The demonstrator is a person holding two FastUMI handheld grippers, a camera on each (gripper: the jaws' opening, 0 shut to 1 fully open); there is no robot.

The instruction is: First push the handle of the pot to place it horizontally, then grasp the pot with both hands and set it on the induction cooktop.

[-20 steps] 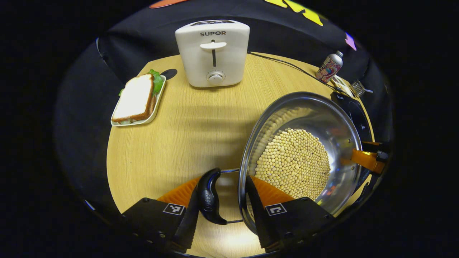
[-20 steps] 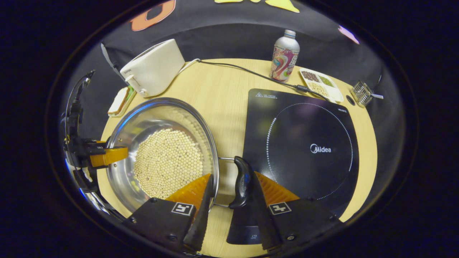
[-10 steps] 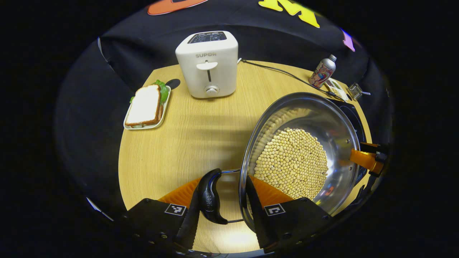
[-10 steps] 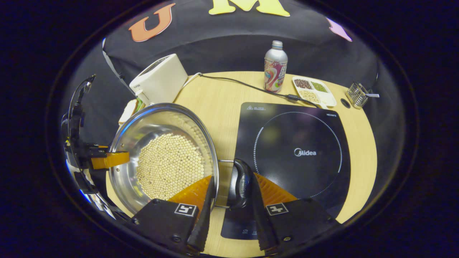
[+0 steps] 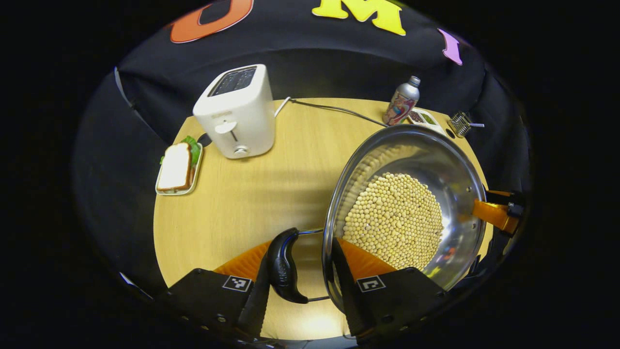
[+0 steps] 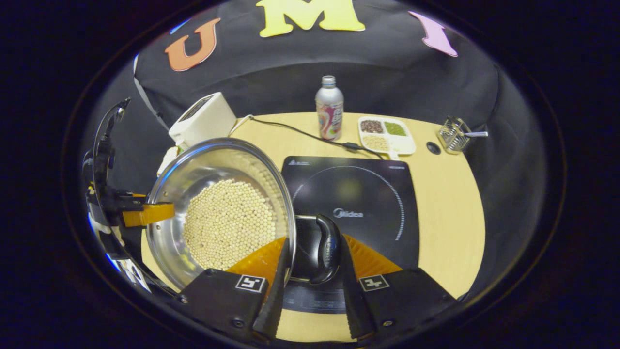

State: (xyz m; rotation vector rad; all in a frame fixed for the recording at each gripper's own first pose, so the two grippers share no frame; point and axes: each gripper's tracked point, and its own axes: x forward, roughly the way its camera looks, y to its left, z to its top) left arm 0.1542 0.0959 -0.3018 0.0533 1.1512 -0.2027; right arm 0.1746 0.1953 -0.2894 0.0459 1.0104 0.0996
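Left claw (image 5: 300,271): gripping the pot's near side, one finger lying outside the black handle (image 5: 283,266) and the other reaching inside the rim, the two narrowed on handle and wall between them.
Right claw (image 6: 310,271): taking the opposite side in the same way, one finger resting inside the rim, the other pressing outside the second black handle (image 6: 328,249), closed down on both.
Pot (image 5: 450,174): hanging between the two claws, a steel vessel carrying a layer of pale round beans (image 5: 395,220); ahead and to the right of the left claw, ahead and to the left of the right claw.
Induction cooktop (image 6: 378,194): lying just ahead of the right claw, its near edge passing beneath the held handle; whether the pot is touching it cannot be told.
Tabletop (image 5: 252,194): spreading pale and wooden ahead of the left claw.
Toaster (image 5: 237,111): standing well ahead and to the left of the left claw, a sandwich plate (image 5: 177,167) sitting farther left.
Bottle (image 6: 329,107): standing far ahead of the right claw, a divided dish (image 6: 387,135) and a small wire basket (image 6: 453,135) sitting to its right.
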